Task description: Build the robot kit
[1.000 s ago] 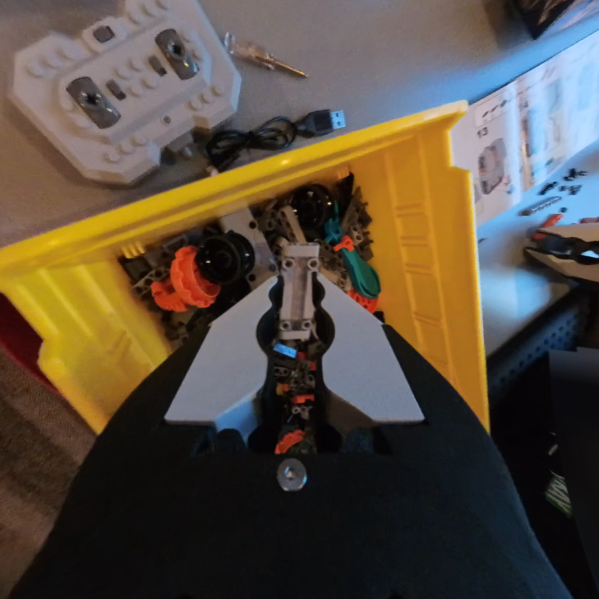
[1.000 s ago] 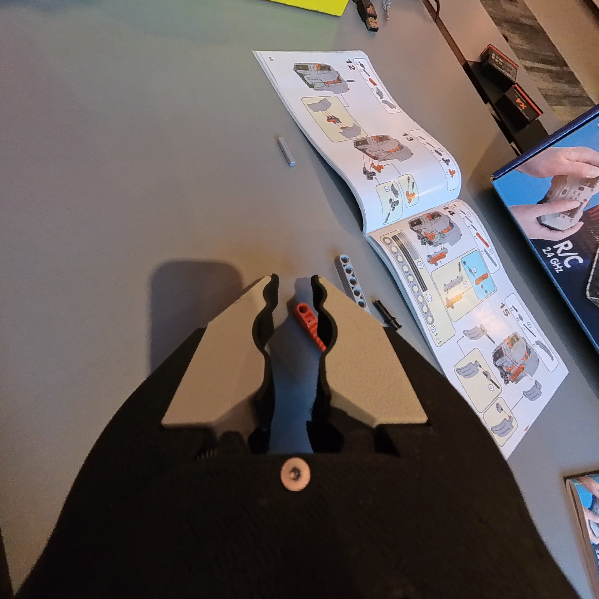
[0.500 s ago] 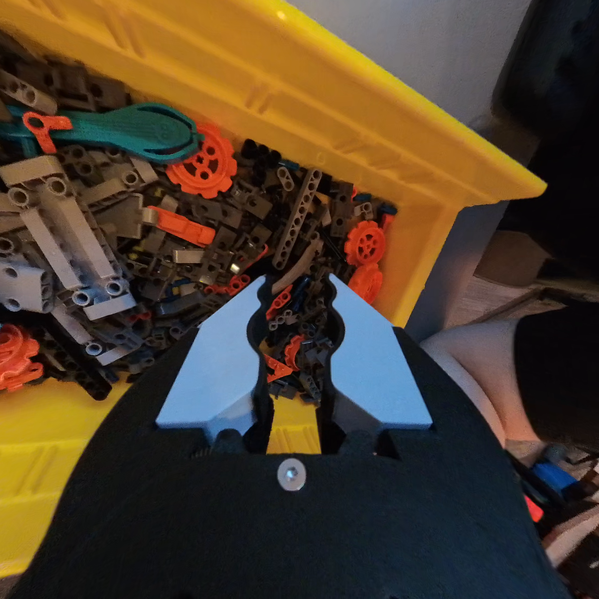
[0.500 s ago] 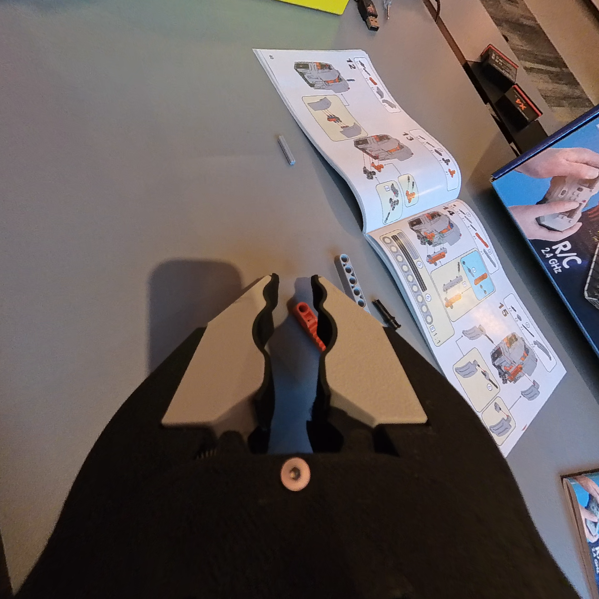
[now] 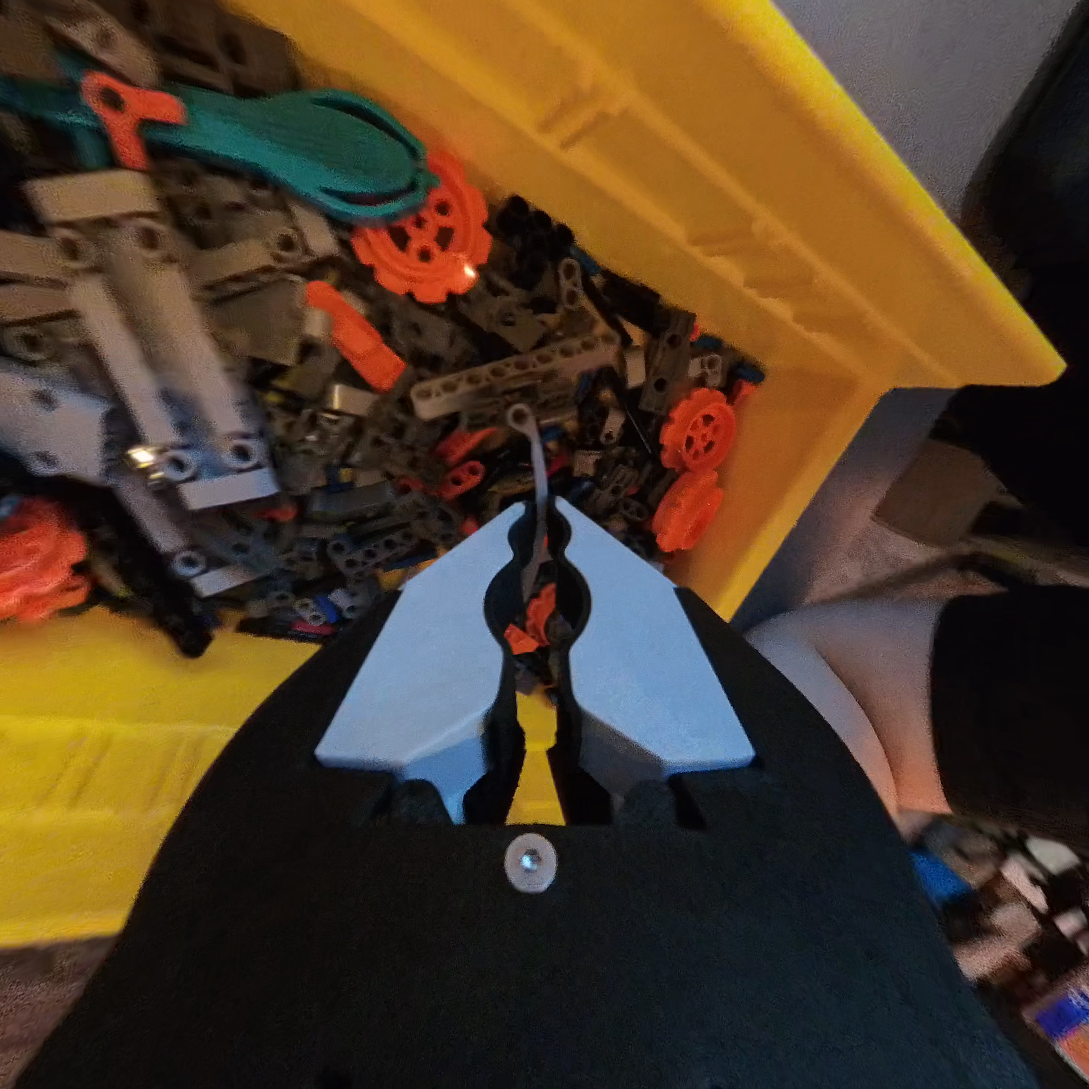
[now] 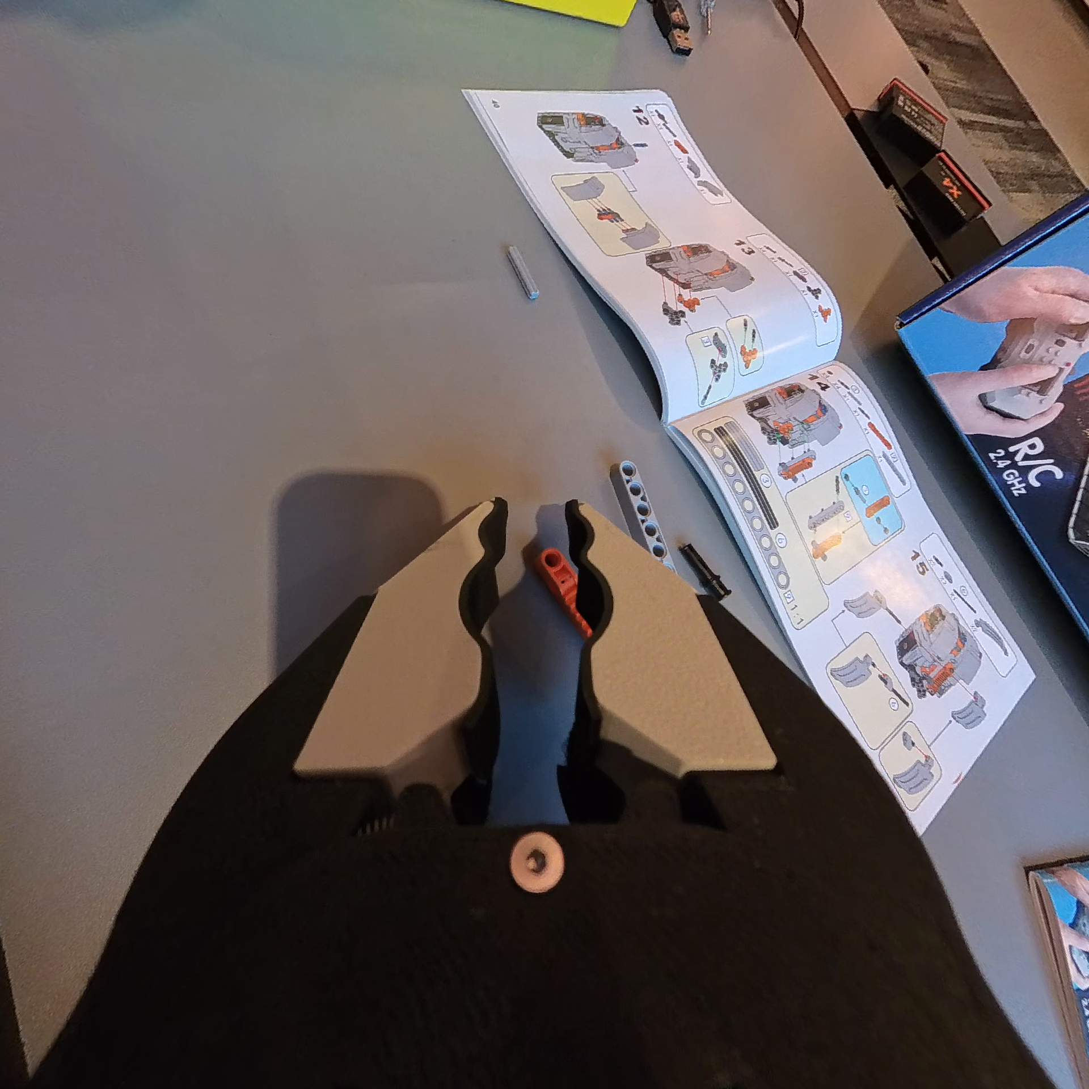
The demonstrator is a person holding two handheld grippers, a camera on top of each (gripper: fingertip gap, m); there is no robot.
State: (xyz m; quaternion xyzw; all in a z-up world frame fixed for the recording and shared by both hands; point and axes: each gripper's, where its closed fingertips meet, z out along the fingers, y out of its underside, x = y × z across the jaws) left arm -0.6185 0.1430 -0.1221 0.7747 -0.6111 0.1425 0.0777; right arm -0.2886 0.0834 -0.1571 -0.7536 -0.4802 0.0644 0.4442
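My left gripper is inside a yellow bin full of building-toy parts. It is shut on a thin curved grey piece that sticks out past the fingertips over the pile. Orange gears, a teal tool and grey beams lie around it. My right gripper is open just above the grey table. A small orange piece lies on the table between its fingers, close to the right finger.
An open instruction booklet lies right of the right gripper. A grey holed beam, a black pin and a small grey rod lie on the table. A blue box is at the right edge. The left gripper's tips are roughly 35 centimetres from the right gripper's.
The left gripper swung down into the bin, then shut on the thin grey piece and pulled it up from the pile. The right gripper has stayed still.
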